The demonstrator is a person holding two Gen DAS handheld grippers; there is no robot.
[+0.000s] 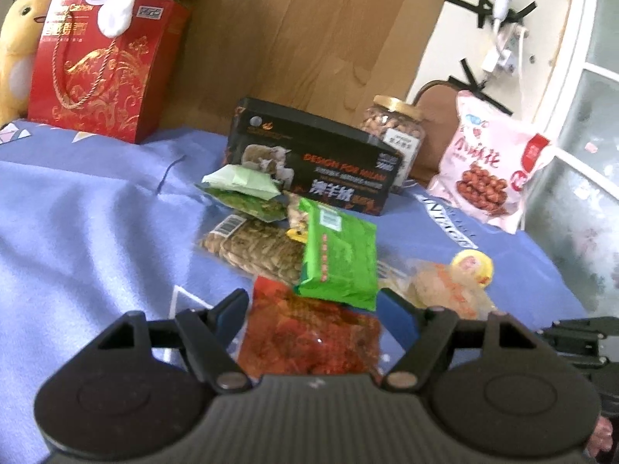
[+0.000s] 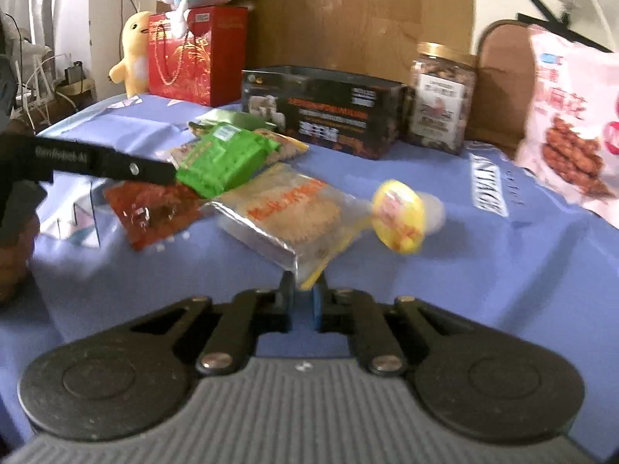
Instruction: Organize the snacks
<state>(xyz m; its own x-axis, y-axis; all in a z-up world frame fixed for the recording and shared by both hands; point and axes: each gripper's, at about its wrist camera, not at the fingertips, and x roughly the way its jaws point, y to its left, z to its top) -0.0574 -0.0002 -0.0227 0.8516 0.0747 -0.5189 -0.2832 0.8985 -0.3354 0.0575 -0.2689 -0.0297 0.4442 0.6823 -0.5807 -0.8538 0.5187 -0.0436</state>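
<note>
A pile of snack packets lies on the blue cloth (image 1: 77, 208): a red packet (image 1: 309, 336), a green packet (image 1: 340, 255), a seed packet (image 1: 259, 247) and a clear cracker packet (image 2: 294, 212). My left gripper (image 1: 315, 309) is open, its fingers on either side of the red packet's near end. It also shows from the side in the right wrist view (image 2: 116, 166). My right gripper (image 2: 301, 301) is shut on the near corner of the cracker packet. A yellow-lidded cup (image 2: 402, 216) lies just right of that packet.
A black box (image 1: 309, 154), a nut jar (image 1: 394, 123) and a pink snack bag (image 1: 491, 166) stand at the back. A red gift bag (image 1: 100, 69) with plush toys on and beside it stands back left. A wooden board rises behind.
</note>
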